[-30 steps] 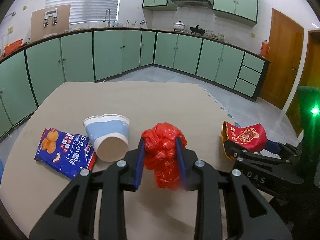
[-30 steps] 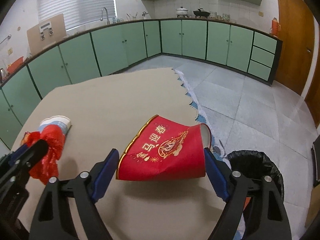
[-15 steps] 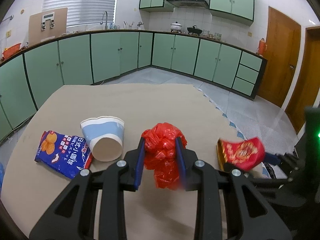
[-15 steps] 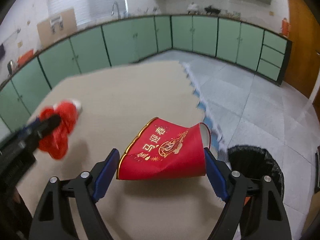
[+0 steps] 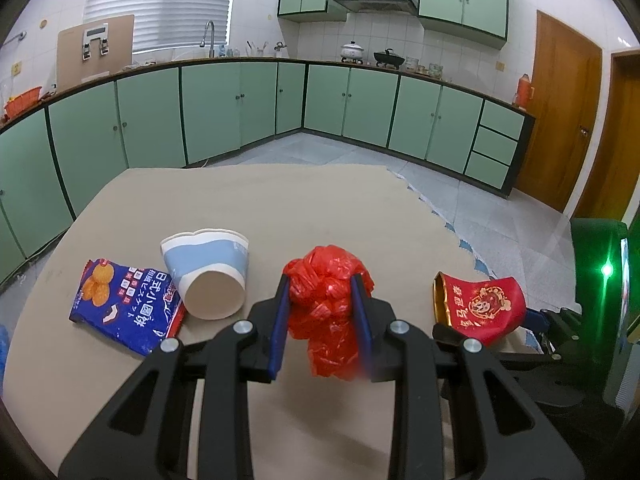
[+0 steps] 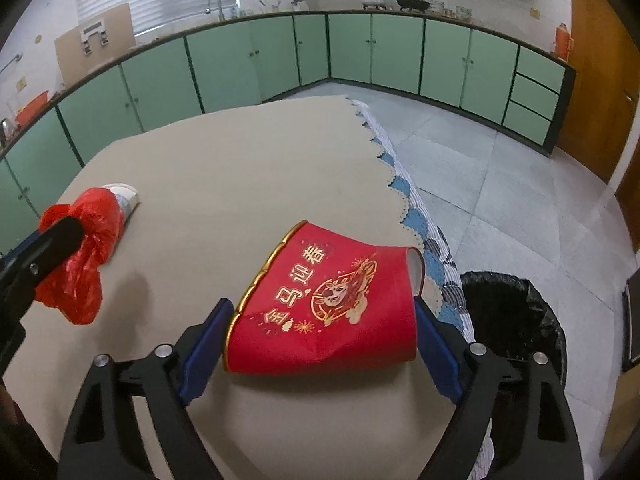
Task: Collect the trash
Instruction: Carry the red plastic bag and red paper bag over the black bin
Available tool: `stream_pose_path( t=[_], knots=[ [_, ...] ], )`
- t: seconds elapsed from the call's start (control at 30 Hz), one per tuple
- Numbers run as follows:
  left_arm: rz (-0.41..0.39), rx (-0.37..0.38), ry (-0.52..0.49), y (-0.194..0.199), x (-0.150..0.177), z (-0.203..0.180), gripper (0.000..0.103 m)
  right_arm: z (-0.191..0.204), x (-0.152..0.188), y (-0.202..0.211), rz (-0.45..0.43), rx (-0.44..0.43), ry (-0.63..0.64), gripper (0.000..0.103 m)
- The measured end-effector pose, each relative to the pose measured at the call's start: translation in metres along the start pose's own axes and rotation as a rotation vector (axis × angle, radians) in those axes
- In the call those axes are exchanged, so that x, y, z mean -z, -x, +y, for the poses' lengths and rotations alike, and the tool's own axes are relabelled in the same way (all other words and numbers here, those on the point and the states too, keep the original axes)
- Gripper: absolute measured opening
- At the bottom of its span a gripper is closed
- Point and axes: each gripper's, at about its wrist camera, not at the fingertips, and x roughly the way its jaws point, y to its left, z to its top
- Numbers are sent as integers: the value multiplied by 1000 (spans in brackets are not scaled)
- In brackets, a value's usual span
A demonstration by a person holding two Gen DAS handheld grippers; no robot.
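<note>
My left gripper (image 5: 322, 312) is shut on a crumpled red plastic bag (image 5: 326, 300) and holds it above the beige table (image 5: 260, 204); the bag also shows in the right wrist view (image 6: 82, 256). My right gripper (image 6: 320, 340) is shut on a flattened red paper cup with gold print (image 6: 332, 304), held above the table near its right edge; the cup shows in the left wrist view (image 5: 478, 306). A white and blue paper cup (image 5: 208, 272) lies on its side next to a blue snack packet (image 5: 124, 304) on the table's left.
A bin with a black liner (image 6: 516, 320) stands on the tiled floor just right of the table's scalloped edge (image 6: 404, 216). Green kitchen cabinets (image 5: 360, 108) line the far walls. A wooden door (image 5: 564, 112) is at the right.
Both grippers keep their holds. The right gripper with the red cup has lifted and swung a little toward the table's right edge; the left gripper has risen slightly with the bag.
</note>
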Motion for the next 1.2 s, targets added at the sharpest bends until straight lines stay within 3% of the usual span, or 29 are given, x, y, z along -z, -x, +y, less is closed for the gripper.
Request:
stream_pose_path(
  t=[0.57,0.9,1.2],
  knots=[
    [-26,51,-19,9,-5,-20,27,-31,-10,67,-133,-63,-11,81],
    [-49,119,-60,11,-12,-70,27,-67,-15,101,-201,-3,-45,81],
    [-48,200,-117,7,-12,-132,28,-126,-5,115,-210,62,-124,82]
  ],
)
